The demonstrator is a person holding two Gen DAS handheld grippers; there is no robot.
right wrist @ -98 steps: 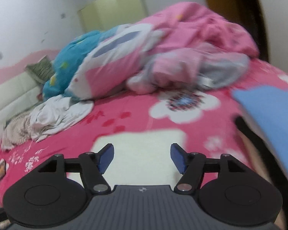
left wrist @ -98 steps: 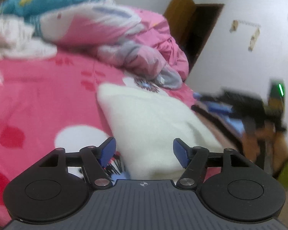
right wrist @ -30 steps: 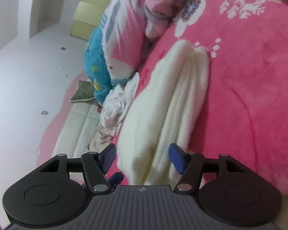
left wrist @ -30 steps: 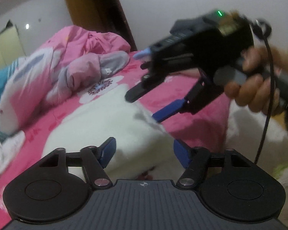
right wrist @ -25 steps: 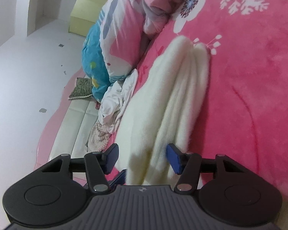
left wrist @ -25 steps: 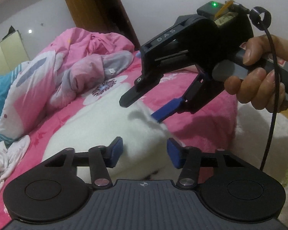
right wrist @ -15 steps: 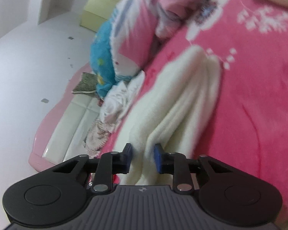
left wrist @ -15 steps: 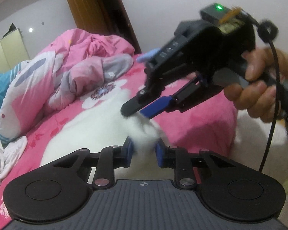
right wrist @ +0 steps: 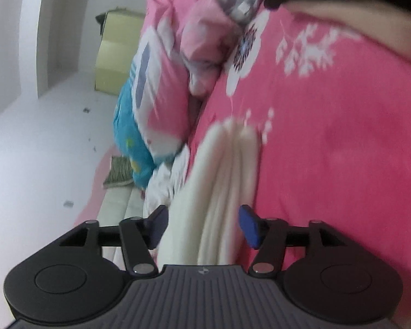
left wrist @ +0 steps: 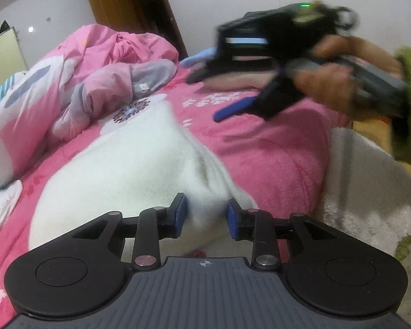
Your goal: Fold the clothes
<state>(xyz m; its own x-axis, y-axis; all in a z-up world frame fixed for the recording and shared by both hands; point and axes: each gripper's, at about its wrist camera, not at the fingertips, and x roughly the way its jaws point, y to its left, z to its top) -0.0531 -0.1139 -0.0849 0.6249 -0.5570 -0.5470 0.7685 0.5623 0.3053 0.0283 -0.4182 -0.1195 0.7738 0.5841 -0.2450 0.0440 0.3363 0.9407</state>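
The white garment lies folded on the pink bed. The right hand-held gripper has just let go, jaws opening around the fold at 12 o'clock; the left hand-held gripper is opening too, its pads still touching fabric. This fold looks finished.

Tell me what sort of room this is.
Most likely a home bedroom: a bed under a pink floral blanket, a rumpled pink duvet heaped with pillows at its far end, and a wooden door in the white wall.
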